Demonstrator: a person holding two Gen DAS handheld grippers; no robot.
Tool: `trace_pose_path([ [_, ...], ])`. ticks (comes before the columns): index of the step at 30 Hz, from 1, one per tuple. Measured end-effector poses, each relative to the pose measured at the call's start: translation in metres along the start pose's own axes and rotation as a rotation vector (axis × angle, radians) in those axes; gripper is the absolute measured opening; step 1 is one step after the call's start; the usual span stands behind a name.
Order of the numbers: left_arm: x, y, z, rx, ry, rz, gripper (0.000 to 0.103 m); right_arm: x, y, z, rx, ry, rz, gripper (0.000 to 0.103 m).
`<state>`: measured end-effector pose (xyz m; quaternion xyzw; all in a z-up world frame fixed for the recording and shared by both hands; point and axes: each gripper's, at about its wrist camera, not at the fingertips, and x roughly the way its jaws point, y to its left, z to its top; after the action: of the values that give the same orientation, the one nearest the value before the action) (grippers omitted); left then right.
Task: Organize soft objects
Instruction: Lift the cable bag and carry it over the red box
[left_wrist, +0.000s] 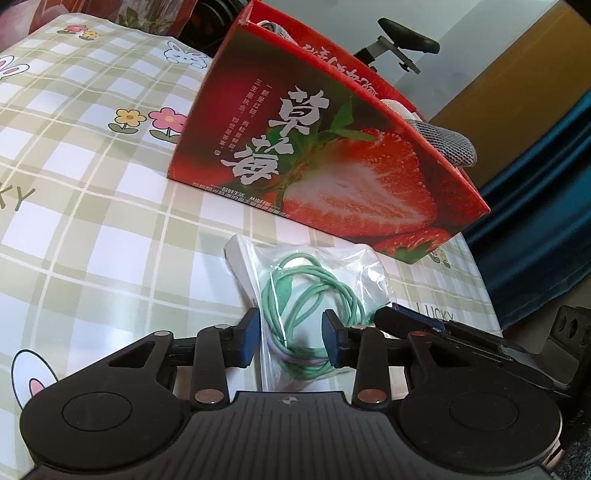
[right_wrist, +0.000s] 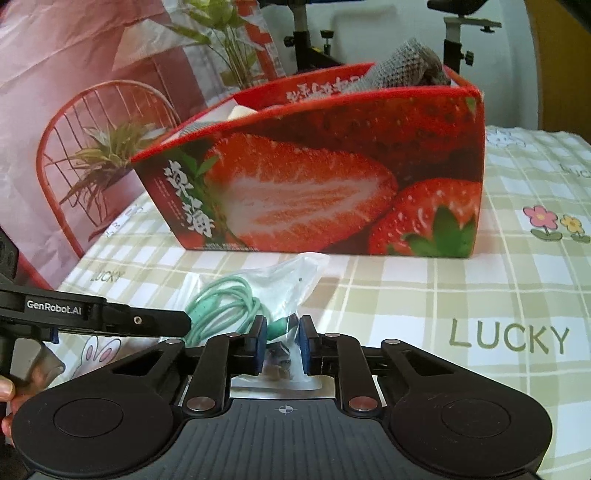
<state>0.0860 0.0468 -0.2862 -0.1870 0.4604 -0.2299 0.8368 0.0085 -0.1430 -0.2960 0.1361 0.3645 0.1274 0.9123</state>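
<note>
A clear plastic bag (left_wrist: 295, 280) with a coiled mint-green cable (left_wrist: 310, 291) lies on the checked tablecloth in front of a red strawberry-print box (left_wrist: 325, 155). My left gripper (left_wrist: 290, 339) is open, its fingers on either side of the bag's near end. My right gripper (right_wrist: 282, 343) is partly closed around the other end of the bag (right_wrist: 280, 291), with a gap still showing between the pads; the cable (right_wrist: 221, 306) lies just ahead. The box (right_wrist: 314, 195) holds grey knitted fabric (right_wrist: 402, 66).
The checked tablecloth (left_wrist: 92, 184) covers the table, whose edge falls away at the right in the left wrist view. A red wire chair (right_wrist: 92, 147) and a plant stand behind the table. The left gripper's body (right_wrist: 92, 314) reaches in from the left in the right wrist view.
</note>
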Motion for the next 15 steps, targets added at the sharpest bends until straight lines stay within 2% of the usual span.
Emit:
trace_pose_path([
  [4, 0.0, 0.004, -0.001, -0.01, 0.0, 0.004, 0.036, -0.001, 0.0, 0.001, 0.0, 0.002, 0.0, 0.017],
  [7, 0.0, 0.008, -0.002, 0.003, -0.005, 0.031, 0.019, -0.001, 0.001, 0.0, -0.007, 0.004, -0.003, 0.016],
  [12, 0.0, 0.011, -0.001, 0.02, -0.024, 0.035, 0.019, 0.003, 0.001, -0.004, -0.003, 0.022, -0.004, 0.016],
  [15, -0.001, 0.01, 0.0, 0.017, -0.033, 0.025, 0.013, 0.003, 0.0, -0.004, 0.008, 0.021, 0.001, 0.016],
])
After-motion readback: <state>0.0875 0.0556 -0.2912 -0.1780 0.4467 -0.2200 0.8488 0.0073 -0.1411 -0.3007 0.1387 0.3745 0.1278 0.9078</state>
